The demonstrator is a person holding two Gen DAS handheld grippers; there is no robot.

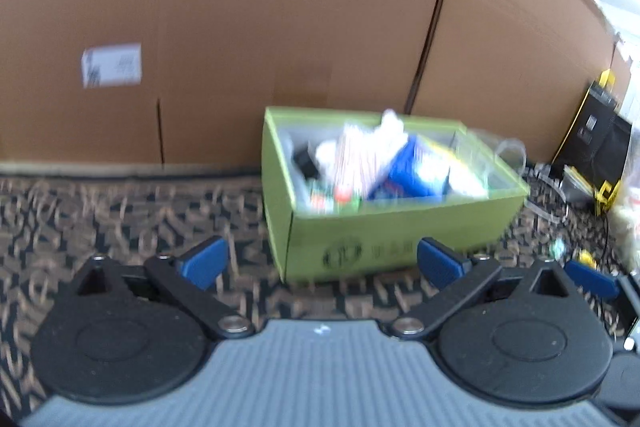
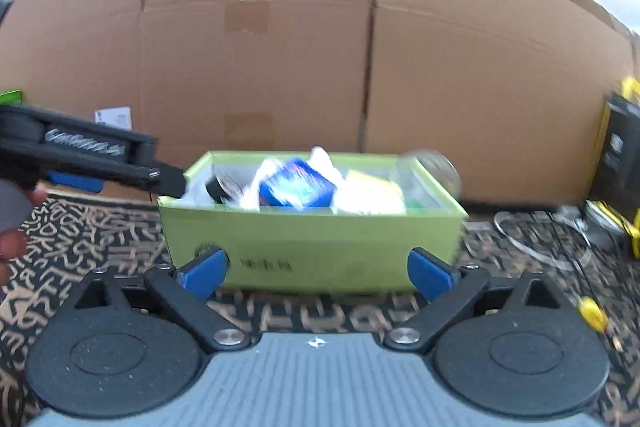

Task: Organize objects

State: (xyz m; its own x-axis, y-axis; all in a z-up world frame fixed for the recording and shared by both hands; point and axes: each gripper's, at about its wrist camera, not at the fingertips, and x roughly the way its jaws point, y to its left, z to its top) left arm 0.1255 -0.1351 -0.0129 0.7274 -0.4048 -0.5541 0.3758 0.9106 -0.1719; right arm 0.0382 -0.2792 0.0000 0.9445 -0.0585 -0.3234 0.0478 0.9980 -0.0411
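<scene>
A green cardboard box (image 1: pixel 400 239) stands on the patterned carpet, also in the right wrist view (image 2: pixel 320 243). It holds several items: a blue box (image 2: pixel 296 187), a yellow sponge-like item (image 2: pixel 372 193), a black round item (image 2: pixel 226 187), white wrappers and a clear jar (image 2: pixel 436 167) at its right end. My left gripper (image 1: pixel 322 261) is open and empty, short of the box, and shows from the side in the right wrist view (image 2: pixel 120 167). My right gripper (image 2: pixel 318 273) is open and empty, just in front of the box.
Large brown cardboard cartons (image 2: pixel 320 47) form a wall behind the box. A black and yellow package (image 1: pixel 592 143) with cables and clear plastic (image 2: pixel 540 235) lies at the right. A small yellow object (image 2: pixel 592 313) lies on the carpet near the right gripper.
</scene>
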